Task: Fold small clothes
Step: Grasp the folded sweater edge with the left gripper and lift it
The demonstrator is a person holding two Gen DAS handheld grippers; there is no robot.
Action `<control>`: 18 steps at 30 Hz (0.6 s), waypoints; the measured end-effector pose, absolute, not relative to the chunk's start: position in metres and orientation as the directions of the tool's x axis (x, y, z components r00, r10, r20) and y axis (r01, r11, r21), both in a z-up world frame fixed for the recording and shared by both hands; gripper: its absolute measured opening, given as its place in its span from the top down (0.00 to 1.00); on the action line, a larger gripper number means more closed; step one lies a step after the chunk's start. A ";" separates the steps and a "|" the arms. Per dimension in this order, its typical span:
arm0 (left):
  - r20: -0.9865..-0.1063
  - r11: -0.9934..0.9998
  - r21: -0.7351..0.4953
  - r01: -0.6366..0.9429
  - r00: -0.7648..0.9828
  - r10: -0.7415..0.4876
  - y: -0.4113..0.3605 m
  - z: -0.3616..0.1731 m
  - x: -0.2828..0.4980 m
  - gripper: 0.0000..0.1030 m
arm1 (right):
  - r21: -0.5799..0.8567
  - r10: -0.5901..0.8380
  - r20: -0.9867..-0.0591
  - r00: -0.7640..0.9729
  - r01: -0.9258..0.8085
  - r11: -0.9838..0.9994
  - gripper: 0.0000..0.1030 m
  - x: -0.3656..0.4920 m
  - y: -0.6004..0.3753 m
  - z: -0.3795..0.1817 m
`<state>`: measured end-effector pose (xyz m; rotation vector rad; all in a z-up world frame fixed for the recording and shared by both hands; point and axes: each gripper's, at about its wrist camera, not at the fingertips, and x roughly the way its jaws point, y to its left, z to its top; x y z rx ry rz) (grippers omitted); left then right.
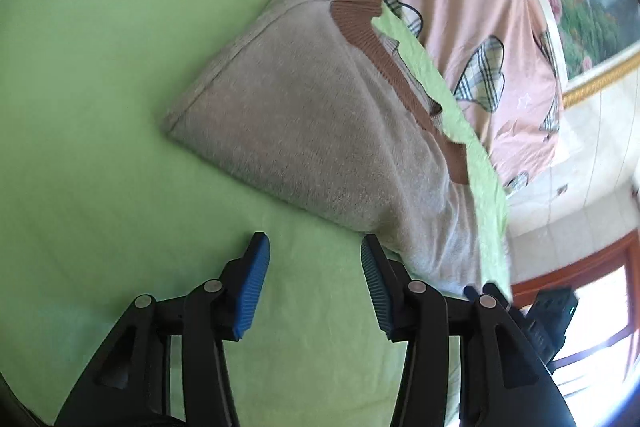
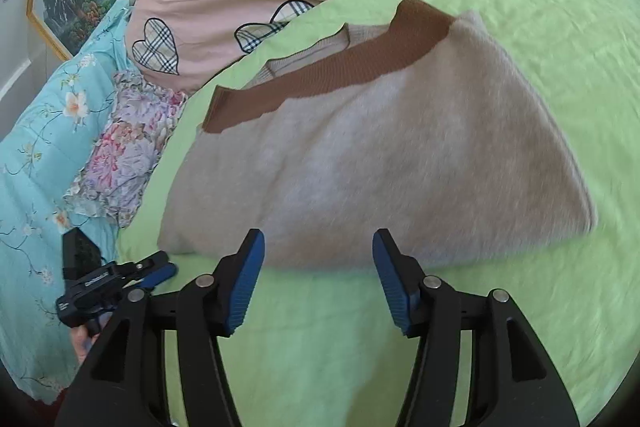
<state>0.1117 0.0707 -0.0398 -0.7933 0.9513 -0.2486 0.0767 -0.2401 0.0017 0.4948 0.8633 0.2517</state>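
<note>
sweater (image 2: 380,163) on green sheet (image 2: 320,327) | just ahead of right gripper (image 2: 318,281), brown band far side | left gripper (image 1: 314,285) at its corner | both jaws apart, empty

Bright, even daylight fills both views, blowing out the window (image 1: 600,315) at the left wrist view's lower right. Fisheye bending curves the edges into dark corners, and the sweater (image 2: 380,163) looks softly blurred.

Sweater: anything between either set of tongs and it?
Nothing visible. Both the left tongs and right tongs are open, with only bare green sheet before the beige sweater.
</note>
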 end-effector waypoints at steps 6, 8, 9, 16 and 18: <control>-0.567 0.606 -0.774 -0.181 0.623 -0.538 0.071 -0.045 0.122 0.38 | 0.515 0.428 -0.657 0.621 -0.046 0.856 0.40 0.064 -0.228 0.006; -0.553 0.580 -0.789 -0.202 0.645 -0.527 0.073 -0.046 0.129 0.36 | 0.518 0.430 -0.655 0.622 -0.046 0.854 0.39 0.064 -0.228 0.007; -0.547 0.567 -0.795 -0.214 0.658 -0.518 0.074 -0.047 0.133 0.35 | 0.518 0.429 -0.654 0.623 -0.045 0.854 0.39 0.064 -0.228 0.008; -0.561 0.590 -0.766 -0.255 0.712 -0.422 0.084 -0.044 0.169 0.86 | 0.519 0.429 -0.644 0.633 -0.050 0.853 0.39 0.070 -0.230 0.013; -0.550 0.582 -0.774 -0.250 0.721 -0.422 0.092 -0.042 0.174 0.91 | 0.521 0.430 -0.640 0.637 -0.051 0.852 0.39 0.072 -0.231 0.014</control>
